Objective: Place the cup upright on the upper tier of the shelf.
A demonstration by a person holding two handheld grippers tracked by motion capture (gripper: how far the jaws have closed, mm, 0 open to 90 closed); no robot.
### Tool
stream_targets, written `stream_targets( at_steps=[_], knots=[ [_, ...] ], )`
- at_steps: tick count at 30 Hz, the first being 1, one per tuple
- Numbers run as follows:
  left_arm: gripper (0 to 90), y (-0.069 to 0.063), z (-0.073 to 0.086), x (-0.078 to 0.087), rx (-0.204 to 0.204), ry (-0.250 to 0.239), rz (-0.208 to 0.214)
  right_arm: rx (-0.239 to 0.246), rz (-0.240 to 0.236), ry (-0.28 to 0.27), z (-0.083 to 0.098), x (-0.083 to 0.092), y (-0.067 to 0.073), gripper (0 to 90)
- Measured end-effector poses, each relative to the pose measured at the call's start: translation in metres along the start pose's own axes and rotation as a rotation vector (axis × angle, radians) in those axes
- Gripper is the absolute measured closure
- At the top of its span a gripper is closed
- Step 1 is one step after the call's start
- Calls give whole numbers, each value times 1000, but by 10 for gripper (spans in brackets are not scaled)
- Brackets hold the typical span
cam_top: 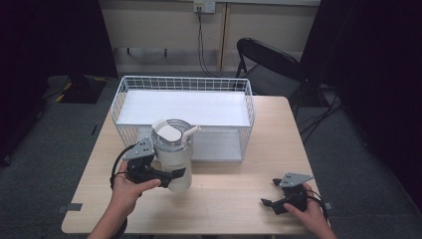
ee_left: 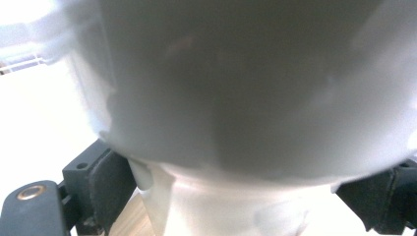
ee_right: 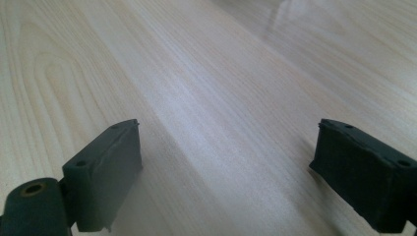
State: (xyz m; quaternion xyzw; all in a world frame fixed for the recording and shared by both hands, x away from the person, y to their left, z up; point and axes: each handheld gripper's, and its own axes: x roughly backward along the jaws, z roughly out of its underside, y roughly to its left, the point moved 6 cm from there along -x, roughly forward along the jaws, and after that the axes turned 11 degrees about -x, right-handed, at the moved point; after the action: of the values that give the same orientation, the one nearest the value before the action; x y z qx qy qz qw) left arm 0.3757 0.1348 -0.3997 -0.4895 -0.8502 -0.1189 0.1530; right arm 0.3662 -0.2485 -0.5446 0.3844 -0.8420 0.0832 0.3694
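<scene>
A white tumbler point(cam_top: 173, 154) with a lid and a bent straw is held above the wooden table point(cam_top: 224, 199), in front of the wire basket point(cam_top: 184, 107). My left gripper point(cam_top: 171, 174) is shut on the tumbler's lower body, coming at it from the left. In the left gripper view the tumbler point(ee_left: 246, 98) looms very close and blurred, and both pads point(ee_left: 110, 184) press against its narrow lower part. My right gripper point(cam_top: 268, 199) rests low at the table's front right, open. In the right gripper view its fingers point(ee_right: 105, 169) stand wide apart over bare wood.
The white wire basket has a white floor panel and takes up the table's far half. A black folding chair point(cam_top: 271, 67) stands behind the table at the right. Bare wood lies between the two hands.
</scene>
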Motion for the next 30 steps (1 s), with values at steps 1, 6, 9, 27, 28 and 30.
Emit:
stream_targets(
  at_steps=[1,6,9,27,28,30],
  knots=[
    [104,0,-1,1,0,1,2,0,0,0,0,0,0,102],
    [104,6,-10,6,14,-14,-6,0,0,0,0,0,0,102],
    [104,8,-15,9,11,-8,-13,0,0,0,0,0,0,102],
    [104,17,-44,20,17,-17,-26,0,0,0,0,0,0,102],
    [105,17,-46,20,16,-19,-25,0,0,0,0,0,0,102],
    [105,18,-49,21,20,-20,-25,0,0,0,0,0,0,102]
  ],
)
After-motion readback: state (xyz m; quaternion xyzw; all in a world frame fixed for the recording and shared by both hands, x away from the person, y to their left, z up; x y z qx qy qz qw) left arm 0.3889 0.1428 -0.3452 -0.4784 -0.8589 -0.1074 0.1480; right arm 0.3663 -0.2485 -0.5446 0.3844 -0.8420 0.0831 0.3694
